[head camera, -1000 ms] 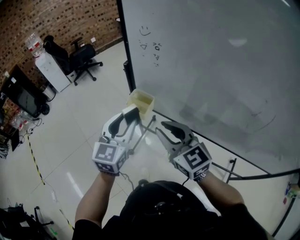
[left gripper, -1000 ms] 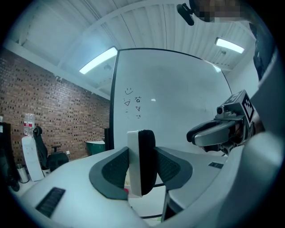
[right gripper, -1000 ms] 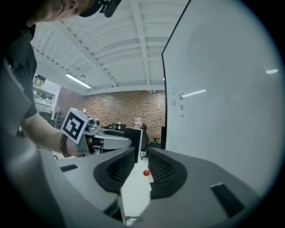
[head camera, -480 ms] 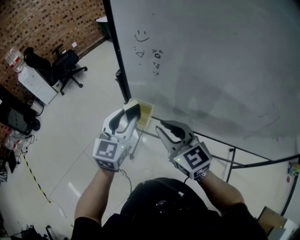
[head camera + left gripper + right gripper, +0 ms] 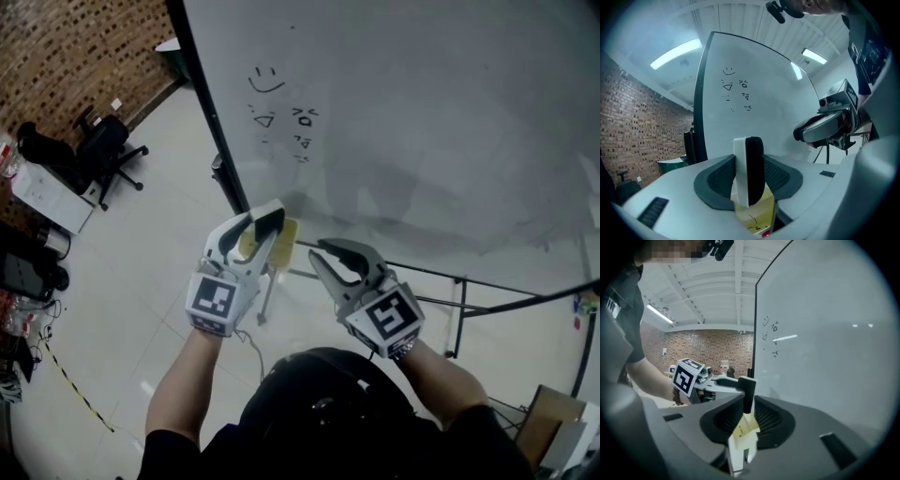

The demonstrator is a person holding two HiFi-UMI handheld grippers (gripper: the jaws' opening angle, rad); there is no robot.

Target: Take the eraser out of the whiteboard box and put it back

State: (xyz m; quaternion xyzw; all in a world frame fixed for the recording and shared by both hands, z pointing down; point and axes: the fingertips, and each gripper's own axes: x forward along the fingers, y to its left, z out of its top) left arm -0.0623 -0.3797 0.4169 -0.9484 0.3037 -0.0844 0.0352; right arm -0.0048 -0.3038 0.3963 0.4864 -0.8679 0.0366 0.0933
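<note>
My left gripper [image 5: 249,234] is shut on the eraser [image 5: 270,221], a white block with black felt, held upright between its pads [image 5: 749,171]. The yellowish whiteboard box [image 5: 286,240] sits at the board's lower left corner, just beneath and beyond the eraser [image 5: 757,218]. My right gripper [image 5: 325,255] hovers to the right of the box, apart from it; its jaws stand a little apart with nothing between them. In the right gripper view the box [image 5: 743,430] and the eraser [image 5: 748,394] show through that gap.
The whiteboard [image 5: 422,112] fills the upper right, with small drawings [image 5: 281,112] near its left edge. Its stand's bars [image 5: 459,309] run below the right gripper. An office chair [image 5: 103,141] and a white cabinet [image 5: 42,192] stand far left by a brick wall.
My left gripper has carried the eraser forward until it is over the box, which earlier lay ahead of its tips. The right gripper followed alongside and its jaws narrowed a little.
</note>
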